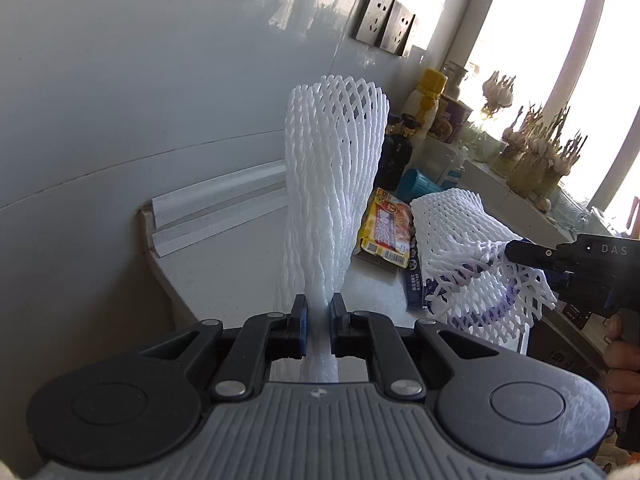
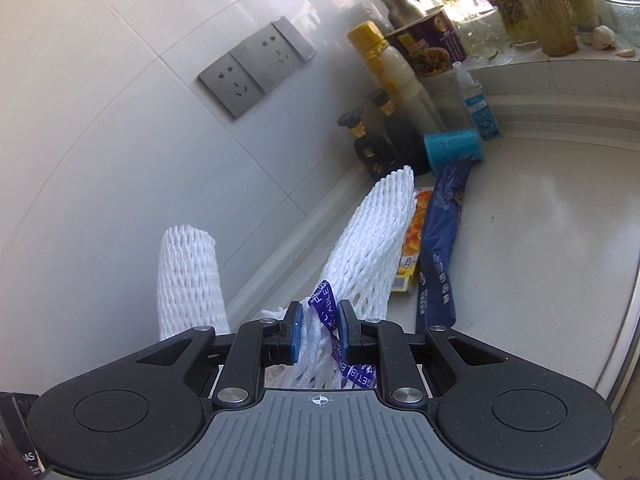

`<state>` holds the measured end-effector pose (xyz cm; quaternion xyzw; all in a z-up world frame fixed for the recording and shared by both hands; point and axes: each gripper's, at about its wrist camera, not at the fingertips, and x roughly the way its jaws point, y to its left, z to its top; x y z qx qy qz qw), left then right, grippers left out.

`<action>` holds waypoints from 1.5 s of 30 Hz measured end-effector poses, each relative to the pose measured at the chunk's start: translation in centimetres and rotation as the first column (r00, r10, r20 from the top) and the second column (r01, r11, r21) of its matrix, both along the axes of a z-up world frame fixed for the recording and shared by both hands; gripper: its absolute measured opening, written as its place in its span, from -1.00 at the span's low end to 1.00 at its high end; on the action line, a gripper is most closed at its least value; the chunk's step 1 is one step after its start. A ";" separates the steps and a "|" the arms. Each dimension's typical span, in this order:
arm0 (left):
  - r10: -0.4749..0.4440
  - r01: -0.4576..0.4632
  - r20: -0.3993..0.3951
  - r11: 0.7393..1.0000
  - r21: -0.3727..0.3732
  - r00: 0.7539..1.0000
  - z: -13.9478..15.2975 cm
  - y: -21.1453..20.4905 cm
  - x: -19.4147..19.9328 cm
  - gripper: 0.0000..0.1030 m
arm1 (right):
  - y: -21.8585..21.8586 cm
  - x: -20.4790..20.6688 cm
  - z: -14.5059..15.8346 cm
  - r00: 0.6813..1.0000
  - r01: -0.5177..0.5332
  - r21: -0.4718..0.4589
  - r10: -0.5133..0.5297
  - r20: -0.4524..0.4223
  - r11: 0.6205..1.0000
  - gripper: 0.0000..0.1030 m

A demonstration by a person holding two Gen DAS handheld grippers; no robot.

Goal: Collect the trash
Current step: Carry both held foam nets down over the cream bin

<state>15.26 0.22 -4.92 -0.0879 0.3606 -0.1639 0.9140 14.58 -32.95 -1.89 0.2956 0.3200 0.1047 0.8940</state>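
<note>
My left gripper (image 1: 319, 307) is shut on a white foam fruit net (image 1: 334, 168) that stands up from its jaws above the counter. In the right wrist view that same net (image 2: 188, 276) rises at the left. My right gripper (image 2: 319, 312) is shut on a second white foam net with blue tape (image 2: 370, 236), lifted over the counter. From the left wrist view this second net (image 1: 460, 232) hangs from the right gripper (image 1: 510, 251) at the right. A yellow snack packet (image 1: 387, 231) (image 2: 412, 248) and a dark blue wrapper (image 2: 440, 248) (image 1: 414, 280) lie on the counter beyond.
The white counter (image 2: 540, 240) ends at a tiled wall with two grey sockets (image 2: 252, 68). Dark bottles (image 2: 370, 146), a yellow-capped bottle (image 2: 388, 68), a teal cup (image 2: 452, 148), a noodle cup (image 2: 430, 42) and a sanitiser bottle (image 2: 476, 100) crowd the far corner. Garlic bunches (image 2: 552, 4) stand on the window ledge.
</note>
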 end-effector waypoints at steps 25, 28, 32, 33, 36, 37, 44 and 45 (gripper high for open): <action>0.139 -0.121 -0.239 0.989 0.087 0.961 -5.1 10.2 -6.7 -0.82 | 15.7 -2.5 -3.9 0.935 -0.339 -0.044 0.332 -0.122 0.940 -0.66; 0.155 -0.131 -0.273 0.986 0.103 0.950 -6.1 11.5 -7.4 -0.82 | 17.9 -3.0 -4.8 0.921 -0.375 -0.066 0.364 -0.139 0.924 -0.66; 0.173 -0.138 -0.319 0.982 0.129 0.932 -7.5 13.3 -8.2 -0.82 | 20.7 -3.8 -6.5 0.903 -0.406 -0.062 0.390 -0.182 0.912 -0.64; 0.177 -0.139 -0.330 0.981 0.137 0.927 -7.8 13.8 -8.3 -0.82 | 21.2 -4.1 -7.1 0.898 -0.412 -0.058 0.395 -0.194 0.909 -0.64; 0.185 -0.139 -0.362 0.979 0.151 0.914 -8.9 15.0 -8.7 -0.82 | 22.7 -4.7 -8.9 0.882 -0.429 -0.042 0.408 -0.236 0.902 -0.64; 0.186 -0.137 -0.372 0.978 0.155 0.910 -9.2 15.3 -8.8 -0.82 | 23.2 -4.9 -9.5 0.876 -0.434 -0.036 0.412 -0.251 0.900 -0.64; 0.175 -0.108 -0.447 0.979 0.173 0.877 -12.0 16.3 -8.9 -0.82 | 25.4 -5.6 -14.3 0.848 -0.437 -0.018 0.405 -0.342 0.900 -0.64; 0.172 -0.103 -0.461 0.980 0.172 0.870 -12.7 16.7 -9.1 -0.82 | 25.5 -5.6 -15.0 0.845 -0.434 -0.012 0.403 -0.353 0.901 -0.64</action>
